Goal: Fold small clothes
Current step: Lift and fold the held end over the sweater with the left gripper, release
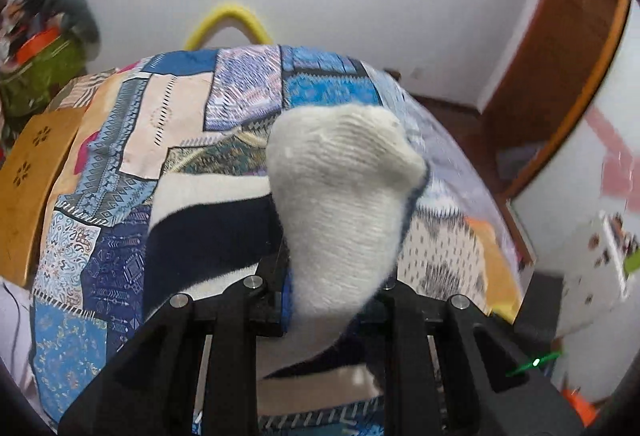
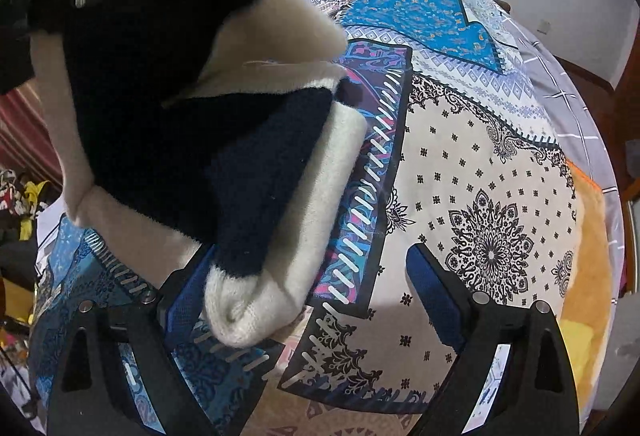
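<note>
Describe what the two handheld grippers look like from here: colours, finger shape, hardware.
Both are matte black. The left gripper has angular fingers with triangular cut-outs, round silver bolts at the joints, and blue pads mostly hidden. The right gripper shows the same black wedge-shaped fingers, silver bolts and blue textured pads. No cables, markings or sleeves are in view.

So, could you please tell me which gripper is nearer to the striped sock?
Left. The left gripper is clamped on the striped sock; the right gripper stands open beside it, not gripping.

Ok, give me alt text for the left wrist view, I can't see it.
Left tongs pinch a cream and navy striped knit garment, its cream end bunched above the fingers, over a blue patchwork bedspread.
</note>
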`<state>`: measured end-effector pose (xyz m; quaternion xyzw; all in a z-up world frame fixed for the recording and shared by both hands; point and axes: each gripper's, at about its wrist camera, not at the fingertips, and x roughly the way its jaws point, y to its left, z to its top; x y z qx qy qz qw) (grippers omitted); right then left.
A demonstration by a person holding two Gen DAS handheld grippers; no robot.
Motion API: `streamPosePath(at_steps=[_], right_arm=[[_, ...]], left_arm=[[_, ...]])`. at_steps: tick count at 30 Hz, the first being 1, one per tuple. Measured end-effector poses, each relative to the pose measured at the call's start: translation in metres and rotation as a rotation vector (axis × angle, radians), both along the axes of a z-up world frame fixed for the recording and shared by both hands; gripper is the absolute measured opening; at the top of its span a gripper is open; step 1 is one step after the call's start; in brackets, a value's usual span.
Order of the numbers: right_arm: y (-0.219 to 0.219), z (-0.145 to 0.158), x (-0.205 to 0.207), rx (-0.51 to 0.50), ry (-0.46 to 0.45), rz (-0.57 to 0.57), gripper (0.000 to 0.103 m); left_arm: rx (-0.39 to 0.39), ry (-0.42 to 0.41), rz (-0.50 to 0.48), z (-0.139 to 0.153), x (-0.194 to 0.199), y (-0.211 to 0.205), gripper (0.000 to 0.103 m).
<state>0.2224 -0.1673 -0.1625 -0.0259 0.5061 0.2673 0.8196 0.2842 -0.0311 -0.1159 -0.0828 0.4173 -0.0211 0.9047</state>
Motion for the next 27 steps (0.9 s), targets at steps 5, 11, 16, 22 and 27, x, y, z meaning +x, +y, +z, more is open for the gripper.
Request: streamPosePath(at_steps=[5, 11, 16, 22, 27], right_arm=[[0.0, 0.001, -0.002, -0.003, 0.0, -0.003, 0.092], [-0.002, 0.007, -0.006, -0.009, -0.005, -0.003, 0.092], [-0.009, 0.019, -0.014, -0.011, -0.029, -0.003, 0.092], [-0.019, 0.033, -0.018, -0.001, -0.046, -0.017, 0.092], [-0.024, 0.053, -0.022, 0.028, -0.071, -0.034, 0.092]], left_arm=[[0.053, 0.057, -0.062, -0.019, -0.012, -0.013, 0.021], [0.114, 0.09, -0.123, -0.023, -0.023, -0.025, 0.022], [0.121, 0.093, -0.154, -0.019, -0.029, -0.023, 0.023], [0.116, 0.062, -0.19, -0.001, -0.049, -0.022, 0.023], [0.067, 0.017, -0.195, 0.015, -0.066, -0.007, 0.023]])
